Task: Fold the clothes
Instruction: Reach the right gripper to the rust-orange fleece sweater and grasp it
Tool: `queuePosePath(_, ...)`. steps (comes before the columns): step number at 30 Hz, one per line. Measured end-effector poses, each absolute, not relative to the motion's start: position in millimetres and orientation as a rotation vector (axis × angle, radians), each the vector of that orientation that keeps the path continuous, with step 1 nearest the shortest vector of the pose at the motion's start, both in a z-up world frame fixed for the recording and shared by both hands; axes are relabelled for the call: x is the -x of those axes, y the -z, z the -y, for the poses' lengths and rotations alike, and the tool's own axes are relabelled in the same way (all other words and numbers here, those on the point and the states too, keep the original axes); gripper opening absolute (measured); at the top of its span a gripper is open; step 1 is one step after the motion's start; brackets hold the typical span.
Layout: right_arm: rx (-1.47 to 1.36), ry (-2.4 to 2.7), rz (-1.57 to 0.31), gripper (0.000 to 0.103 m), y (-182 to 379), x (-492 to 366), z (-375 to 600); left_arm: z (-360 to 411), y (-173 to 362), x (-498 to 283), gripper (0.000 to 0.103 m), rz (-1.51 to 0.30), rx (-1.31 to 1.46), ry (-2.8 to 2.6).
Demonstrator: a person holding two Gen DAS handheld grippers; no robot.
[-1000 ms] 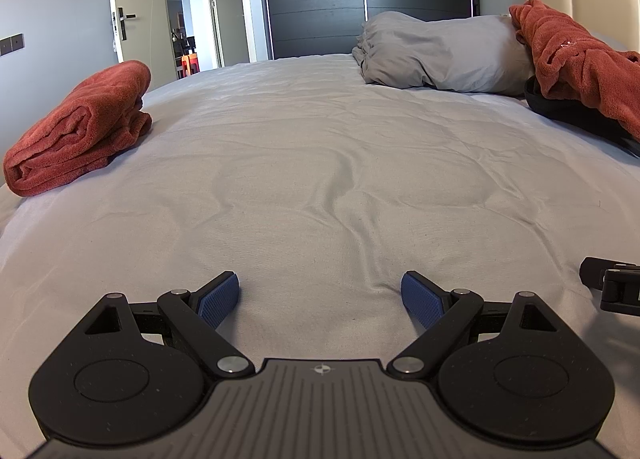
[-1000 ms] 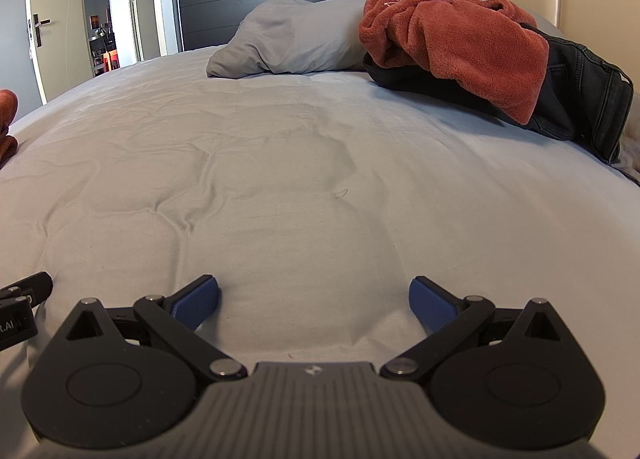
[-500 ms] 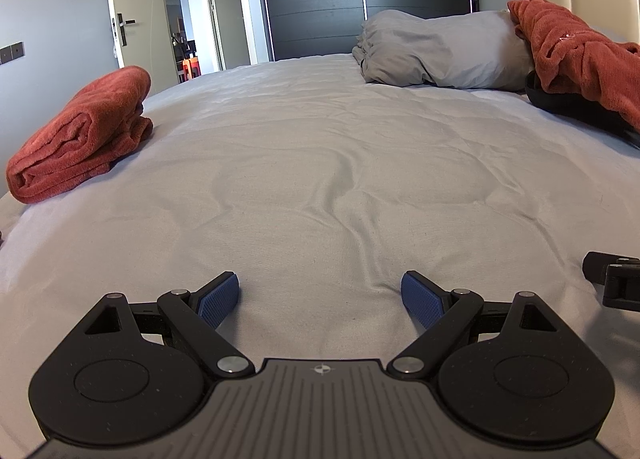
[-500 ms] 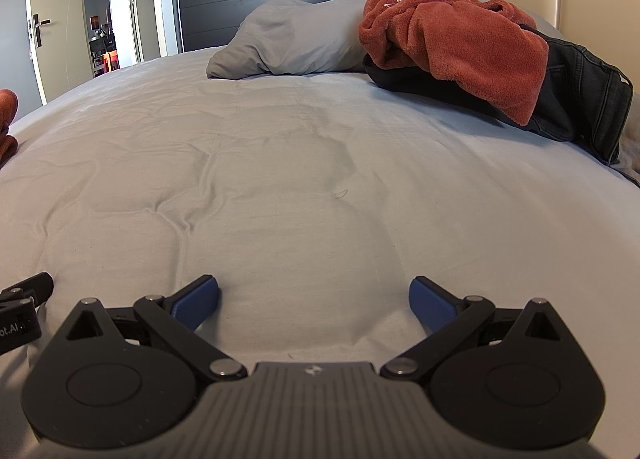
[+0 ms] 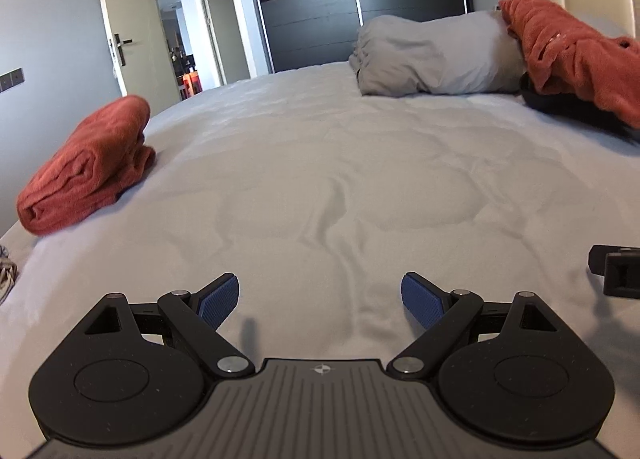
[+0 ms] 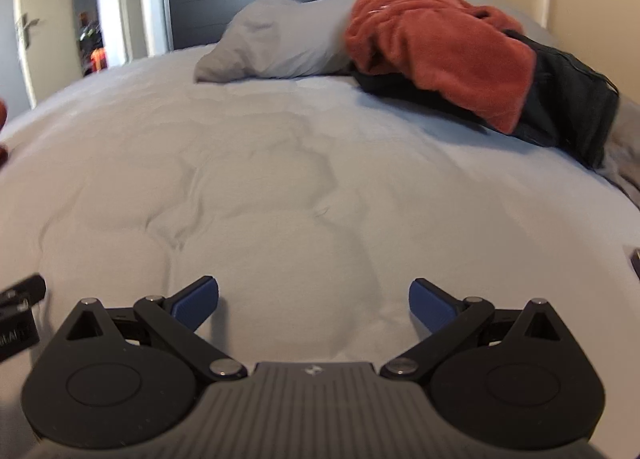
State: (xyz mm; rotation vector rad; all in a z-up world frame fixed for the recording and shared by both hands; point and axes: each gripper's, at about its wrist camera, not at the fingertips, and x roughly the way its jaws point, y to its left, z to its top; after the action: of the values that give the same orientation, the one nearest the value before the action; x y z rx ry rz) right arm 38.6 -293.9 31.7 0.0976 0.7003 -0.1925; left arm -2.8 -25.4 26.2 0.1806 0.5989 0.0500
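Right gripper [image 6: 314, 301] now nearer the orange garment [image 6: 436, 47], jaws apart as before.

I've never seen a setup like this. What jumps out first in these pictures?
The rust-red fleece garment heaped over dark jeans by the headboard, at the far right of the bed. Far left, a folded red garment lies near the bed's edge. Up close, the left gripper and right gripper gape open, empty.

Bed [image 5: 320, 187] with pale quilted cover – on it: folded rust towel [image 5: 86, 167] at left edge, grey pillow [image 5: 436, 55], rumpled rust garment [image 6: 436, 39] over dark jeans [image 6: 568, 99] near headboard
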Motion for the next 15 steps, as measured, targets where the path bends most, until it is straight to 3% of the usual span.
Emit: queuePosePath(15,-0.086,0.269,-0.603,0.103,-111,-66,354,69,-103,-32,0.089,-0.541,-0.168,0.016)
